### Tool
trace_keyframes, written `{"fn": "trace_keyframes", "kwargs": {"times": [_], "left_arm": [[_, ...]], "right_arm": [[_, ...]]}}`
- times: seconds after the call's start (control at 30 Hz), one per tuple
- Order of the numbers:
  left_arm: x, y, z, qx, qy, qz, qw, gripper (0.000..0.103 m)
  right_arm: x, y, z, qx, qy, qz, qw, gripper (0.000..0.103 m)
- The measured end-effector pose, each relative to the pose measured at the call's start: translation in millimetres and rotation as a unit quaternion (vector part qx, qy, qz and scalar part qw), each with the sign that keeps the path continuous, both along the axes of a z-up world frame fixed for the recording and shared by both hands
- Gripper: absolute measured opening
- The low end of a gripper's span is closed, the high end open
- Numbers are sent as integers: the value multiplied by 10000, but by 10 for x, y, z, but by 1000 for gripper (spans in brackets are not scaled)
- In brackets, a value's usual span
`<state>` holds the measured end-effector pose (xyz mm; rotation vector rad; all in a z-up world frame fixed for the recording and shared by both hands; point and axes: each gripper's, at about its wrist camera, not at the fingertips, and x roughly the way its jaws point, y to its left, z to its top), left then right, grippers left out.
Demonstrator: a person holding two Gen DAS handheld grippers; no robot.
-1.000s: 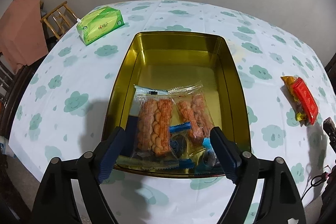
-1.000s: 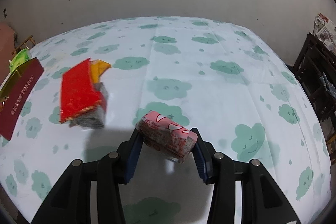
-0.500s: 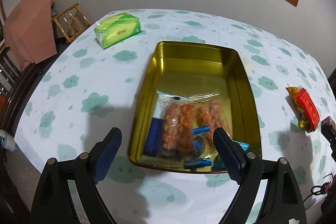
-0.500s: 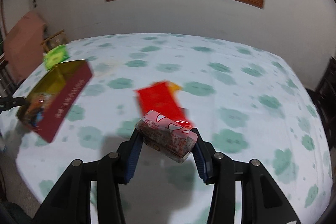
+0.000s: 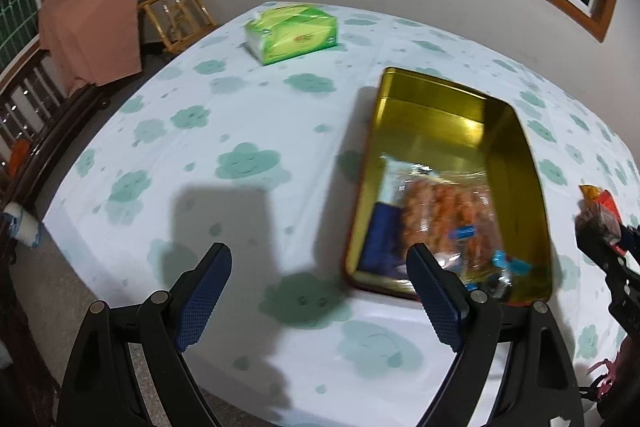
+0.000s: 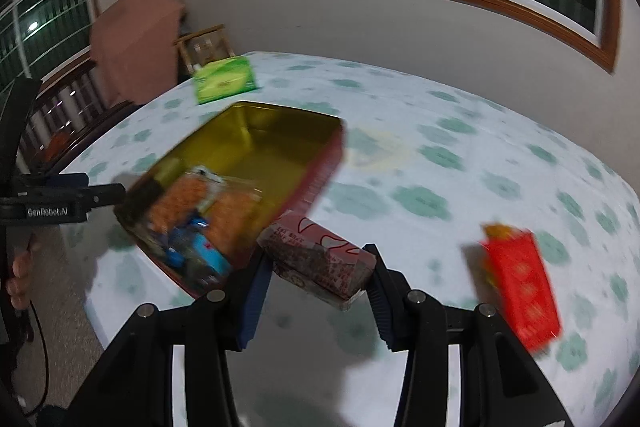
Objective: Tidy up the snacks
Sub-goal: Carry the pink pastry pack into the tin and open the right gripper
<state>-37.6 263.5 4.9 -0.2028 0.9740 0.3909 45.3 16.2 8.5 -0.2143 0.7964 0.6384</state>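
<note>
A gold tin [image 5: 440, 115] [image 6: 280, 131] stands on the cloud-print tablecloth with orange cracker packets [image 5: 444, 211] [image 6: 188, 199] and small blue packets in its near end. My left gripper [image 5: 320, 295] is open and empty above bare cloth, left of the tin. My right gripper [image 6: 318, 271] is shut on a pink printed snack packet [image 6: 320, 255], held off the table just beside the tin's near right corner. A red snack packet [image 6: 520, 283] [image 5: 598, 203] lies on the cloth to the right.
A green tissue pack [image 5: 292, 33] [image 6: 224, 79] sits at the far left of the table. Beyond the table's left edge are a wooden chair [image 5: 176, 15] and furniture draped in pink cloth [image 5: 92, 31]. A hand [image 6: 20, 267] holds the left gripper.
My left gripper has drawn off to the left, out of the tin, and its jaws stand a little wider. My right gripper has swung left with the pink packet, from beside the red packet to the tin.
</note>
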Motion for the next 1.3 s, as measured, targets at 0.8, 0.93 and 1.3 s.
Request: {"fn": "trace_keyframes", "kwargs": {"times": [0.8, 0.93, 1.3], "left_arm": [[-121, 308, -132, -186, 148, 318, 9992, 87], [-108, 294, -141, -189, 156, 293, 9993, 87], [-95, 274, -157, -220, 183, 284, 9992, 87]], "right_arm": [[213, 910, -273, -461, 302, 621, 9965, 47], [219, 943, -328, -517, 365, 635, 9960, 47], [184, 986, -339, -532, 354, 664, 9957, 56]]}}
